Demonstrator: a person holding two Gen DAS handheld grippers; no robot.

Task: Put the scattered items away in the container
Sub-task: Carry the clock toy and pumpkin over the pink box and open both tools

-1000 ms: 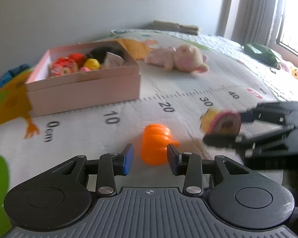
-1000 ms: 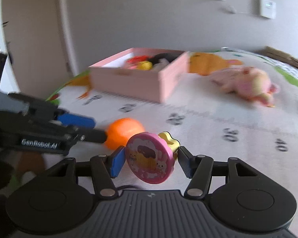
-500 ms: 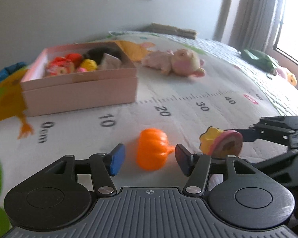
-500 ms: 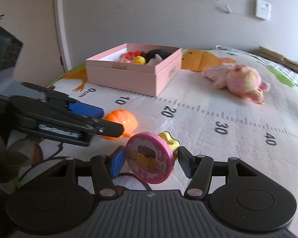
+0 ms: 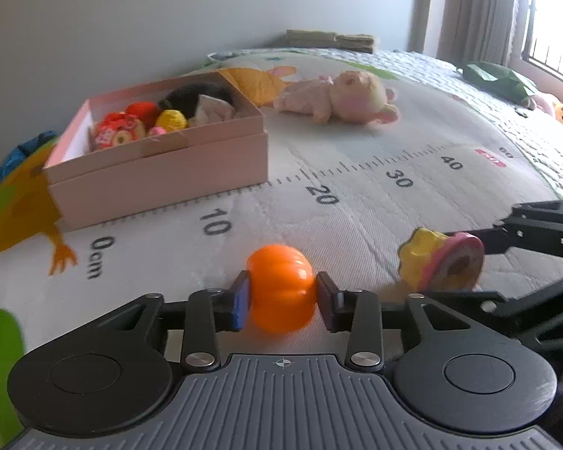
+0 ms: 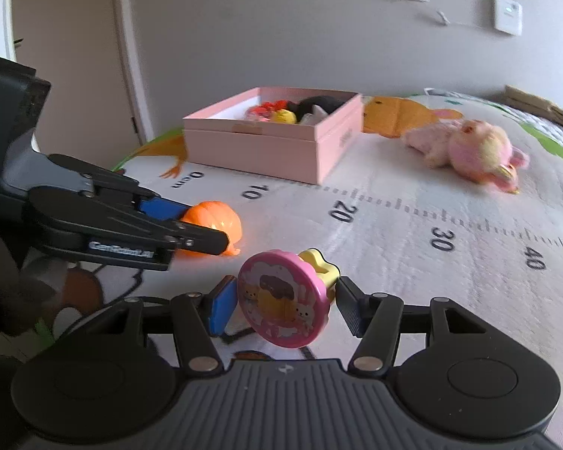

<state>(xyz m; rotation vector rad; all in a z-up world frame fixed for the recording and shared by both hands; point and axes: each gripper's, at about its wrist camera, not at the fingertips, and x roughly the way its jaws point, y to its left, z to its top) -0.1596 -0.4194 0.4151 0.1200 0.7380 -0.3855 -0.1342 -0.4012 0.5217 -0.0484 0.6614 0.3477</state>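
The left gripper [image 5: 281,300] has its fingers [image 5: 240,302] pressed on both sides of a smooth, ribbed orange pumpkin [image 5: 280,292]. The right gripper [image 6: 279,300] clamps a glossy pink disc toy [image 6: 281,302] with a yellow knob. Both are over a quilted play mat [image 5: 356,217] printed with a ruler. Beyond bare mat stands the square-edged pink box [image 5: 161,165], part filled; a fuzzy plush toy [image 5: 341,99] lies beside it.
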